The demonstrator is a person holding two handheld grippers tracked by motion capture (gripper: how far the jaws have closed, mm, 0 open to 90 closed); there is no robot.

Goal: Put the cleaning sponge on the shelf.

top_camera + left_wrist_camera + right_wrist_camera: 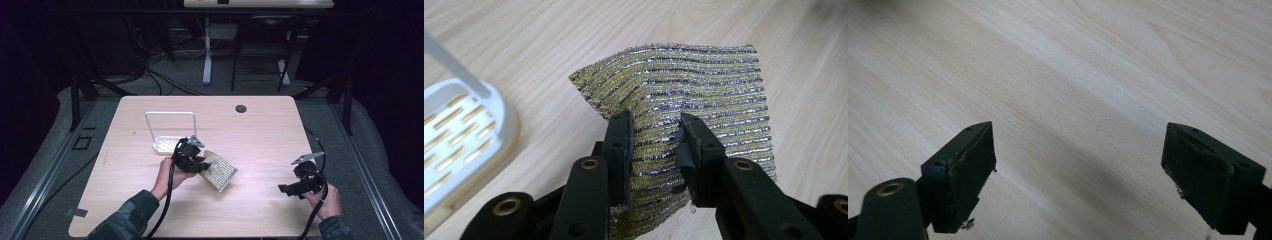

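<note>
While clamped on the glittery scouring pad [684, 95], left gripper [655, 131] hangs near white rack [171, 131]; right gripper [1078, 165] spread wide, holding nothing

In the left gripper view, the near edge of the gold scouring pad [694, 85] is hidden behind the black jaws and runs off the bottom of the frame. The white rack [459, 135] is cut off at the left edge. In the high view, the pad's left part [220, 170] sits under the left gripper [192, 157], and its weave is probably too small to read there.
</note>
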